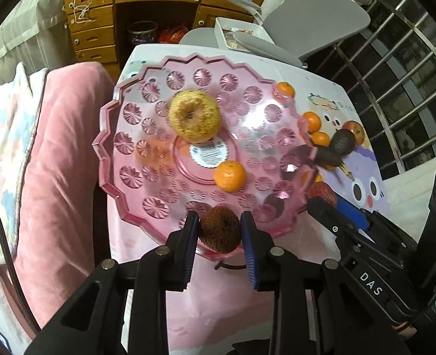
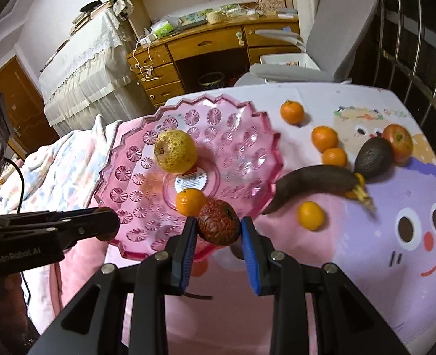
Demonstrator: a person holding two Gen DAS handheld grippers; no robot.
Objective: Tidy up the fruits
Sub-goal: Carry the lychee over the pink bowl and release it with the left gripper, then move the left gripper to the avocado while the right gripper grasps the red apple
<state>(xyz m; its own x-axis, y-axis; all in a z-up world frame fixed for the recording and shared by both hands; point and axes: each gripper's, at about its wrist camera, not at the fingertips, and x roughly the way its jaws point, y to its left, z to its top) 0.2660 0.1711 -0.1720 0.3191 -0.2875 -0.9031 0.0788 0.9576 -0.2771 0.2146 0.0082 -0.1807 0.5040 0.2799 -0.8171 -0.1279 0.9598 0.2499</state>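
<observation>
Fruits ride in both my grippers: a rough dark-red one clamped in my left gripper, another in my right gripper, over the pink dish; light, brittle-skinned, gripped across the middle

The fruit tray was clear pink plastic, glossy, with cut flower facets. The pear had a rough, speckled yellow skin; the tangerine beside it was finely dimpled and shiny. Each scaly fruit looked bumpy and matt. The banana was dull, dark brown. The surface wore a smooth printed cloth. The desk was varnished wood. The blanket looked plush.
</observation>
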